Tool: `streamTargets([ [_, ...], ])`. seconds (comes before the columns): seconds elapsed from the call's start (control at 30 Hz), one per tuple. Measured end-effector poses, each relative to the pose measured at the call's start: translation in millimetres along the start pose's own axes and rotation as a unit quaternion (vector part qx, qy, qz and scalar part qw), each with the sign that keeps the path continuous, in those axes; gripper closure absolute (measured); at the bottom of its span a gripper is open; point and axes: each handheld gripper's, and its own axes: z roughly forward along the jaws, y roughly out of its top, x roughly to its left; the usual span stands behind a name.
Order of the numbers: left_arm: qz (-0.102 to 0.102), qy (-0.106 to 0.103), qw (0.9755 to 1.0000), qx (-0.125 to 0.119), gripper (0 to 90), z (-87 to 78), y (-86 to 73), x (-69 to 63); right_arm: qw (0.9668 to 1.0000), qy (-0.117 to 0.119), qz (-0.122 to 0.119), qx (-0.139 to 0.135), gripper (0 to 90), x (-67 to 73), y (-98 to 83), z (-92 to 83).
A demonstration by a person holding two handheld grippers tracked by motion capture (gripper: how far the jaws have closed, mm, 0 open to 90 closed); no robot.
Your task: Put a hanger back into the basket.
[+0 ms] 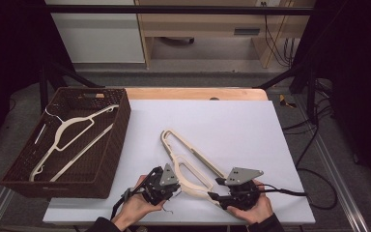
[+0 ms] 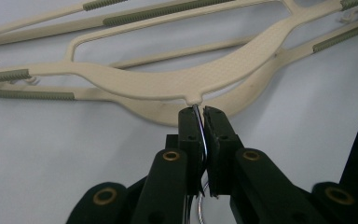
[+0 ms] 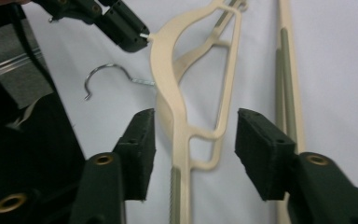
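Observation:
Two cream plastic hangers (image 1: 189, 155) lie stacked on the white table sheet (image 1: 236, 125), just ahead of both hands. My left gripper (image 1: 175, 186) is at the lower left of the pair. In the left gripper view it (image 2: 200, 113) is shut on the thin metal hook (image 2: 196, 116) of the upper hanger (image 2: 168, 84), right at the neck. My right gripper (image 1: 216, 189) stands open astride one arm of that hanger (image 3: 181, 135); the arm runs near the left pad and neither pad (image 3: 256, 149) presses on it. The lower hanger's hook (image 3: 103, 75) lies free on the sheet.
A dark woven basket (image 1: 121, 126) sits at the table's left and holds another cream hanger (image 1: 70, 129). Cables trail off the right side of the table (image 1: 290, 192). Shelving and a black frame stand behind the table's far edge.

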Motion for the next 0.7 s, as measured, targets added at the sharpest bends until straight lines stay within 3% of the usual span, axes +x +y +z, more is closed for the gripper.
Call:
streamTargets([
  [0.2, -0.012, 0.000, 0.9999, -0.004, 86.0, -2.8, 1.8, 1.6, 0.9992, -0.017, -0.035, 0.003, 35.3, 10.0, 13.9, 16.8],
  [0.43, -0.020, 0.002, 0.9997, -0.010, 85.8, -6.5, 4.6, 1.0, 0.9955, -0.033, -0.082, 0.036, 38.5, 19.0, 17.5, 40.1],
  [0.53, -0.021, -0.006, 0.9997, -0.008, 85.8, -7.8, 5.4, -0.1, 0.9924, -0.036, -0.107, 0.050, 51.0, 21.1, 17.6, 48.7],
  [0.57, -0.023, -0.008, 0.9996, -0.011, 85.8, -7.7, 5.6, -1.0, 0.9924, -0.036, -0.107, 0.050, 51.0, 21.1, 17.6, 48.7],
  [0.6, -0.021, -0.009, 0.9997, -0.010, 85.8, -7.8, 5.8, -1.7, 0.9895, -0.044, -0.122, 0.065, 59.9, 21.2, 16.0, 51.1],
  [0.67, -0.019, -0.008, 0.9997, -0.009, 85.8, -7.7, 6.2, -2.5, 0.9879, -0.048, -0.129, 0.071, 66.6, 21.6, 15.2, 51.5],
  [0.7, -0.020, -0.005, 0.9998, -0.007, 85.7, -7.4, 6.2, -2.6, 0.9889, -0.047, -0.122, 0.070, 72.0, 22.8, 15.1, 51.9],
])
